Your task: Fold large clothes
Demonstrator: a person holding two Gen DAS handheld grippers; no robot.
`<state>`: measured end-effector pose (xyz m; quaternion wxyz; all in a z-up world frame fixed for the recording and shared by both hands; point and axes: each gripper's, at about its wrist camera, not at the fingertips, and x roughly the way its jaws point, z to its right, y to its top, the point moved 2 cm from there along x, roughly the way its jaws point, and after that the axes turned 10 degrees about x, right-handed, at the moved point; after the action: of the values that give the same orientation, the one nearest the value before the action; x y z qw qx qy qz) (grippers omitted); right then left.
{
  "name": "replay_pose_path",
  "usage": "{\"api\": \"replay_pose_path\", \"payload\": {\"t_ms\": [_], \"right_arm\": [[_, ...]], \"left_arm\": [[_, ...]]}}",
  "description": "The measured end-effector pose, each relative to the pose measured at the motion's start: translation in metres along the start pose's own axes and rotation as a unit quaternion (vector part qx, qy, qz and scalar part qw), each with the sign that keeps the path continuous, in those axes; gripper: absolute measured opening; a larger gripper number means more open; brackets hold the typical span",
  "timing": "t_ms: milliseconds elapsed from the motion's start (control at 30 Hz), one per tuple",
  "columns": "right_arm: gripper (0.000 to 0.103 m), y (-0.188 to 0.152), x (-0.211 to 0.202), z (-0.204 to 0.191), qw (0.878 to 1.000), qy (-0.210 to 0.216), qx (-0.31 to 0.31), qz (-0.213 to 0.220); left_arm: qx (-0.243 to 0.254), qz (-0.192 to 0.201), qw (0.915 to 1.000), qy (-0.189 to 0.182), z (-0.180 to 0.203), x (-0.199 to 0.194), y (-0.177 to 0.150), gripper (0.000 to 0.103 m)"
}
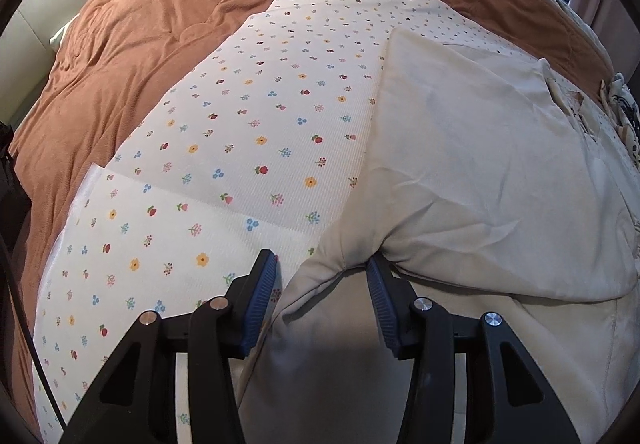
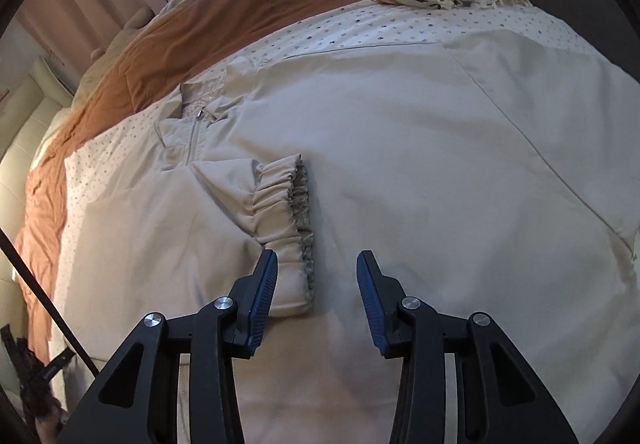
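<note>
Left wrist: left hand-held gripper (image 1: 322, 264) pinching bunched edge of beige jacket (image 1: 480, 163) on floral sheet (image 1: 240, 131), fold hiding right fingertip | right wrist: right hand-held gripper (image 2: 317, 264) spread, pads clear of jacket's ruffled cuff (image 2: 282, 211); cuff end hidden behind left finger.

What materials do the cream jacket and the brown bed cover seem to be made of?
Cream jacket: probably thin woven cotton or a blend, matte, with sharp creases and a gathered elastic cuff.
Brown bed cover: likely soft brushed, quilted fabric, with a matte, slightly fuzzy surface.
</note>
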<state>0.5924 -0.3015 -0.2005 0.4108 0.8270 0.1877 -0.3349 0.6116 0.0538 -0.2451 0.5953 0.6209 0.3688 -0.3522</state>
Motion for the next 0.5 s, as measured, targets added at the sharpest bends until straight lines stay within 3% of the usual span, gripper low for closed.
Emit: {"api": "replay_pose_path", "payload": {"t_ms": [200,500], "right_arm": [[0.039,-0.012,0.031,-0.013,0.998,-0.007,-0.041,-0.045],[0.039,-0.008,0.043,-0.031,0.995,-0.061,-0.073,-0.019]], "left_arm": [[-0.002,0.0,1.0,-0.003,-0.001,0.0,0.0,0.048],[-0.011,-0.014,0.9998,-0.008,-0.001,-0.002,0.004,0.049]]}}
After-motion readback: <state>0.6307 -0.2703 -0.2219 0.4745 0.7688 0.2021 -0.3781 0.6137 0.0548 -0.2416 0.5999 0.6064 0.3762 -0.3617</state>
